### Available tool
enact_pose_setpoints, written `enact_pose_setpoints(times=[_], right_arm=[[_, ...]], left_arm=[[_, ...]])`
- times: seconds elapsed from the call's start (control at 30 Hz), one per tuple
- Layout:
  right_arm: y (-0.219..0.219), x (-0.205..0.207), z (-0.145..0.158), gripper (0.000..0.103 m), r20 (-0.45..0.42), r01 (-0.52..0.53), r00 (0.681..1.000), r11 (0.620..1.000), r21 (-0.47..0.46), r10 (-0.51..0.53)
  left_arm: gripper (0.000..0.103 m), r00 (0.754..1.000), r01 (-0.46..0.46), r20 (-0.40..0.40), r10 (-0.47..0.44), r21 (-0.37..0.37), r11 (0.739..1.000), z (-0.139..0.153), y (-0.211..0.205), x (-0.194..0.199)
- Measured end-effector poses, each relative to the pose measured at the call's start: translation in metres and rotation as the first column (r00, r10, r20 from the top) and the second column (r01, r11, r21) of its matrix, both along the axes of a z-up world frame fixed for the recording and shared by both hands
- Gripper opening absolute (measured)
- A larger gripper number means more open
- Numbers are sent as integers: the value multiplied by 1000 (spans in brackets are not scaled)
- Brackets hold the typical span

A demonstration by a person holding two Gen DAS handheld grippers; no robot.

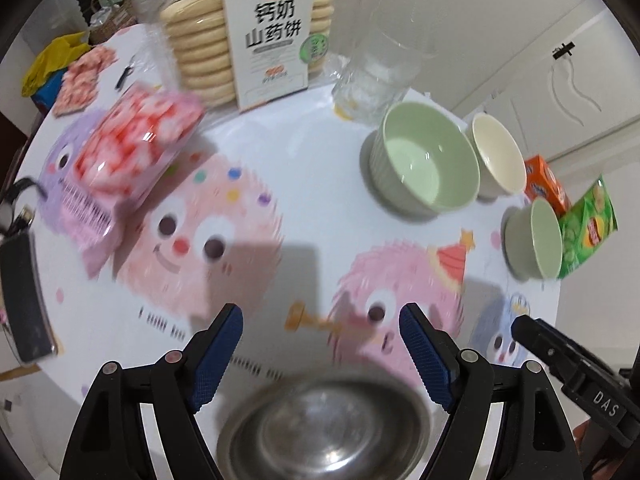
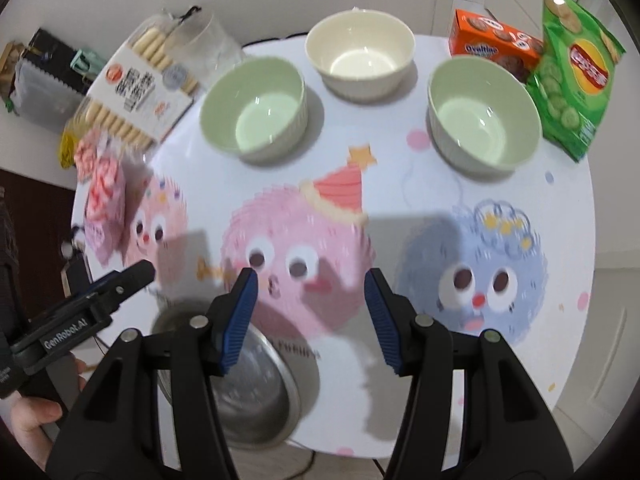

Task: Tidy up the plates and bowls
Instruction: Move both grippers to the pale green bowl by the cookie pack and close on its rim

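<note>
A round table with a cartoon-monster cloth; both grippers hang above its near edge, pointing steeply down. The left gripper stands wide with nothing between its pads; the right gripper is about half spread, also empty. A steel bowl sits at six o'clock, near the edge; two green bowls and a cream bowl stand apart from eleven to one o'clock; no stacking looks done and no plates show. Legible: "钙奶山药饼" on the biscuit box; "Ovaltine" on the orange box; "GenRobot.AI" on the left gripper.
</note>
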State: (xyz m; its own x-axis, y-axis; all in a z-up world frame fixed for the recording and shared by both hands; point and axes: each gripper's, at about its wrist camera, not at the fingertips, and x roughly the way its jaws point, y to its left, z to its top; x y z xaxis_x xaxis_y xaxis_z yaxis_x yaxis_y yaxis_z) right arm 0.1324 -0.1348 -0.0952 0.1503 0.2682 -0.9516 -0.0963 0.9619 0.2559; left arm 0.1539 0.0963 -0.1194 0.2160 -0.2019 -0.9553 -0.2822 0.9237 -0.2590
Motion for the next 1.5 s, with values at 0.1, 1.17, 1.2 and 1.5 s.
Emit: enact_pose_setpoints(times=[0.1, 1.17, 1.2, 1.5], right_arm=[[1, 22, -6, 57, -4, 23, 1000, 1000, 13, -23], [9, 136, -83, 34, -145, 207, 970, 975, 84, -194], [9, 137, -84, 28, -147, 205, 971, 975, 88, -191], [9, 145, -88, 11, -146, 194, 973, 977, 82, -181]], left_arm=[[82, 1000, -6, -19, 6, -14, 1000, -9, 0, 23], [52, 996, -23, -90, 18, -54, 998, -70, -19, 153], [42, 996, -20, -89, 15, -50, 999, -70, -19, 156], [11, 996, 14, -90, -22, -89, 996, -71, -30, 176]])
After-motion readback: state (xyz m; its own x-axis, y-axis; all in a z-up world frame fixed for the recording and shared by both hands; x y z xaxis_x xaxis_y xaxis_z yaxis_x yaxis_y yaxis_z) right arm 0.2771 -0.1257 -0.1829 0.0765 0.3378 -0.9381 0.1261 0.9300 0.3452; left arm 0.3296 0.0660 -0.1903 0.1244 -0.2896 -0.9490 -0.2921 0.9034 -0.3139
